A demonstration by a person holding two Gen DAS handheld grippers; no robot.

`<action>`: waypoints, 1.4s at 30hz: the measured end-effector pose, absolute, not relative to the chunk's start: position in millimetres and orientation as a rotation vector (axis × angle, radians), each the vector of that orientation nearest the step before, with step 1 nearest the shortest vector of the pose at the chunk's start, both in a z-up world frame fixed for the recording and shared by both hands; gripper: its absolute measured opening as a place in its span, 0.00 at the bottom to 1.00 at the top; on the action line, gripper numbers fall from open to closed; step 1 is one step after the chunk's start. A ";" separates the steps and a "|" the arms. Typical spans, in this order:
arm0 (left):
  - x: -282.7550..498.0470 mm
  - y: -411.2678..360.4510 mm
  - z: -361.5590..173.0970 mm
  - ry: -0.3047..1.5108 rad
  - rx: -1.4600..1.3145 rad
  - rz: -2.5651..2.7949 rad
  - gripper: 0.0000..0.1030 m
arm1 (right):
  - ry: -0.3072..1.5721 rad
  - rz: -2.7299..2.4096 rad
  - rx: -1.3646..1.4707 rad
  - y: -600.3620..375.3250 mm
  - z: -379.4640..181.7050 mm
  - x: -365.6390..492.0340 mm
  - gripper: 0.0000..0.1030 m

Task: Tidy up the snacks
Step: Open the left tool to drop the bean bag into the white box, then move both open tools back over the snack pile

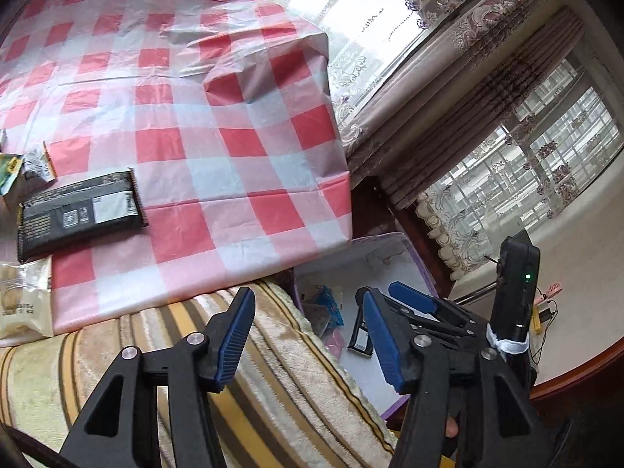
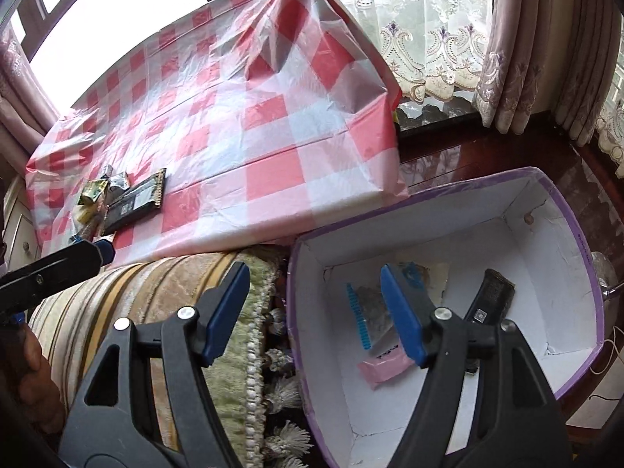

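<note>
No readable branding anywhere: the black snack pack (image 1: 80, 210) on the checked tablecloth (image 1: 187, 117) shows a white label panel and a QR-type square, text too small to make out.

Purple-rimmed box (image 2: 577, 234) with white inside sits at 3 o'clock from the table corner, beside the striped cushion (image 2: 128, 296). Inside it: a pink packet (image 2: 380, 368), a clear bag with a blue zip strip (image 2: 360, 314), and a black packet (image 2: 493, 296) leaning at the 1 o'clock side, its label unreadable.

The black snack pack lies flat, long axis about 8 to 2 o'clock in the left view. More small packets (image 2: 99, 191) are clustered at its 9 o'clock end, and a pale cracker bag (image 1: 23, 300) sits at 6 o'clock.

Left gripper (image 1: 308, 335): jaws apart, nothing between them, over the cushion edge. Right gripper (image 2: 316, 312): jaws apart, empty, above the box.
</note>
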State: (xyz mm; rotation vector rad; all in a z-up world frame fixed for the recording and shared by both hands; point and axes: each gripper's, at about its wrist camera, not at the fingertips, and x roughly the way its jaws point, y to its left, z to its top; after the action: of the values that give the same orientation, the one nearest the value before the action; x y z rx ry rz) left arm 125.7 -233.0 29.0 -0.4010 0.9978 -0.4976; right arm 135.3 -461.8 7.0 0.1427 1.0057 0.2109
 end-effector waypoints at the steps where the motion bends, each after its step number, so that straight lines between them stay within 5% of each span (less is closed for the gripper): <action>1: 124.4 -224.1 29.7 0.996 -0.413 -0.485 0.57 | 1.002 0.226 0.135 -453.4 9.5 135.5 0.71; 24: 44.2 13.8 10.8 0.940 -0.394 0.114 0.56 | 0.967 0.471 -0.343 -283.8 5.9 133.7 0.71; 42: 85.4 62.6 -24.2 1.137 -0.150 0.286 0.56 | 0.913 0.577 -0.714 -211.1 -21.5 177.9 0.84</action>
State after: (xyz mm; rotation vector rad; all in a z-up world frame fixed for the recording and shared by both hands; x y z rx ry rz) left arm 85.4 62.6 -24.2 -0.1497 1.1369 0.2858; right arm 177.9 -211.1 -21.5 -0.7138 0.9133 0.5773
